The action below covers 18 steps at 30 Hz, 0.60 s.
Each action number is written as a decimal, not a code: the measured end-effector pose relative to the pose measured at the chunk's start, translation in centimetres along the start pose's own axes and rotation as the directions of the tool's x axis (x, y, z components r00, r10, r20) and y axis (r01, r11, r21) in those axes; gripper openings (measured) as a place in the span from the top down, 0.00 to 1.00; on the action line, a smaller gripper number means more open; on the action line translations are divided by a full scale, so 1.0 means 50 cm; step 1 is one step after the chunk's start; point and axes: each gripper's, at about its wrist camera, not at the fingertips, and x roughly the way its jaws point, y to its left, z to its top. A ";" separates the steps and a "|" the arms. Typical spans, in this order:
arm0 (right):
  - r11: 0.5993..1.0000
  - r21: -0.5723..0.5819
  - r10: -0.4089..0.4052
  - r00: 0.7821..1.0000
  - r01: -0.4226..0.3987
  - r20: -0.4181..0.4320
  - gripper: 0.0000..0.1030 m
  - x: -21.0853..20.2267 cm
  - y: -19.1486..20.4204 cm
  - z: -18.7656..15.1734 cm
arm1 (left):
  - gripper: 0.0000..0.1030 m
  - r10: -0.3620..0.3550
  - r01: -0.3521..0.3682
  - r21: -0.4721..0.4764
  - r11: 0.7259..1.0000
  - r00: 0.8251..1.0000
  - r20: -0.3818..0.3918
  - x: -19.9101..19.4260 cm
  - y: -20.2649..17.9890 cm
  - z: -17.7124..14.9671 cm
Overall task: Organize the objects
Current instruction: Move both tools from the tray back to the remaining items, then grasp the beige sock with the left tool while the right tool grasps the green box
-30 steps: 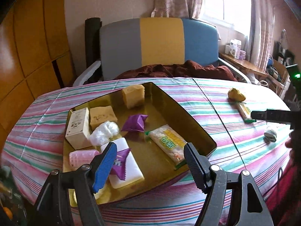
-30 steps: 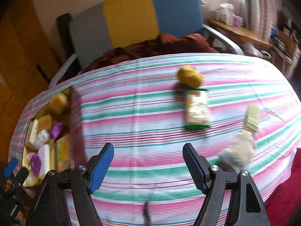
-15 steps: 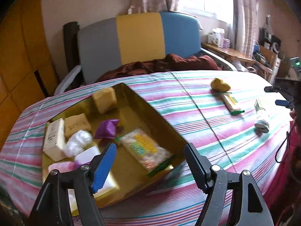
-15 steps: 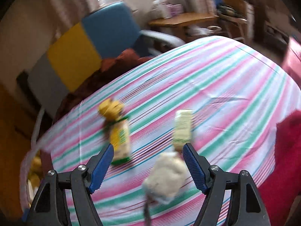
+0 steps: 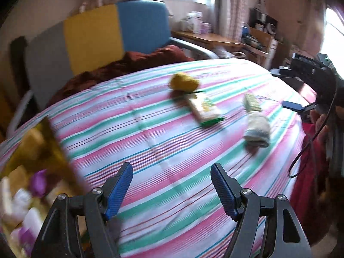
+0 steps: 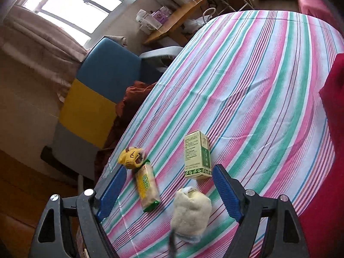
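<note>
Rolled cream sock (image 6: 191, 214) below tilted right hand-held gripper (image 6: 169, 190), pads apart, gripping nothing.

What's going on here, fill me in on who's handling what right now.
A person is tidying small items off a striped tablecloth using two handheld tongs. The right tongs are open over a rolled cream sock, not gripping it. The left tongs are open and empty above bare cloth. A yellow sock, a snack packet and a small green box still lie loose. The gold tray at the left already holds several things.
</note>
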 end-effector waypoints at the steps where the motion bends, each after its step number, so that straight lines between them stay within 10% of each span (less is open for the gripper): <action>1: 1.000 0.000 0.007 1.000 -0.007 -0.002 0.19 0.000 0.000 0.000 | 0.27 -0.025 0.025 0.004 1.000 1.000 -0.004 0.009 -0.007 0.008; 18: 0.997 0.020 0.079 0.997 -0.079 0.007 0.19 0.001 -0.014 -0.001 | 0.22 -0.343 0.353 0.205 0.913 0.936 -0.081 0.168 -0.219 0.117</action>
